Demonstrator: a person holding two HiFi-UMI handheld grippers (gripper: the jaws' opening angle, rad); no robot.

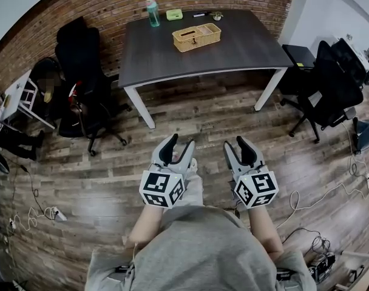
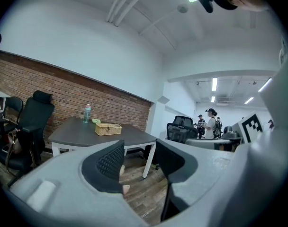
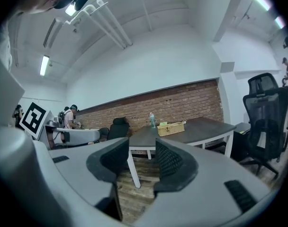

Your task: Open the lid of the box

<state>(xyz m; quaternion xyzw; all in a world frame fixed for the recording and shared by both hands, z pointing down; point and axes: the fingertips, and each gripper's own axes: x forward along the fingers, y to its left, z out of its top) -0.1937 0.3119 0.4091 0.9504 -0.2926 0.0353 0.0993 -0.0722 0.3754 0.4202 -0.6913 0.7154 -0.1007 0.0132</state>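
A woven tan box (image 1: 196,37) with a closed lid sits on the dark grey table (image 1: 233,50), far ahead of me. It appears small in the left gripper view (image 2: 108,129) and in the right gripper view (image 3: 171,127). My left gripper (image 1: 178,148) and right gripper (image 1: 241,148) hang side by side over the wooden floor, close to my body and well short of the table. Both stand open with nothing between their fingers.
A teal bottle (image 1: 152,12) and a green object (image 1: 174,14) stand behind the box. Black office chairs flank the table at left (image 1: 81,71) and right (image 1: 327,83). Cables (image 1: 33,214) trail across the floor. People stand at the room's far end (image 2: 211,123).
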